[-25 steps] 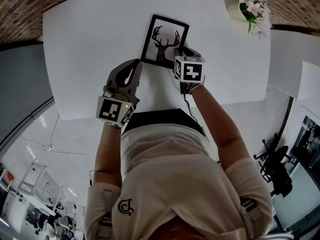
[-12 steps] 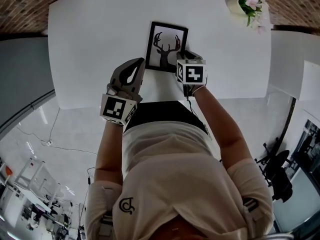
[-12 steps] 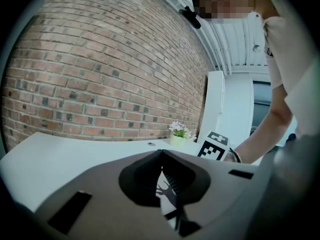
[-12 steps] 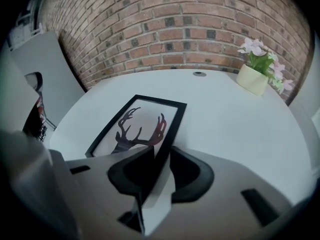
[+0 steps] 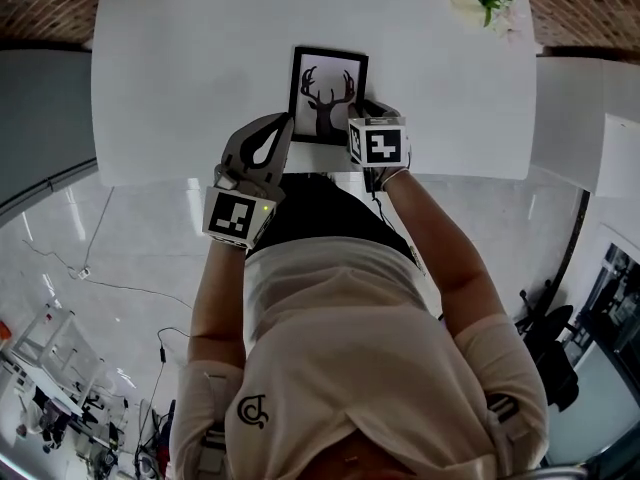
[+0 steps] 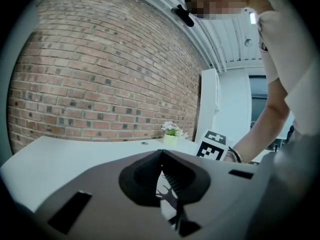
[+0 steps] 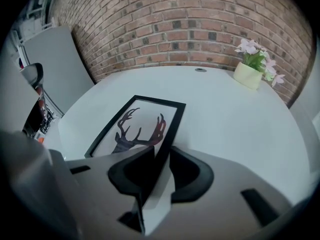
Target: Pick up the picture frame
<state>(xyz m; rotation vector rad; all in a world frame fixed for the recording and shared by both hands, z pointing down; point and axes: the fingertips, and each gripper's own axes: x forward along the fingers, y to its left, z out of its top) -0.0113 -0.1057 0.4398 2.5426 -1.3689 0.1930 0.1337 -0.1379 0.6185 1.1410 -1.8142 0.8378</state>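
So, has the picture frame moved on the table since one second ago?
Yes. The picture frame has moved toward the near edge of the table, closer to the person.

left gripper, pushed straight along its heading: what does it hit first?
Most likely the picture frame: its deer print shows dead ahead of the left gripper, whose jaws are shut. Whether the tips meet its edge or pass just over it, I can't tell.
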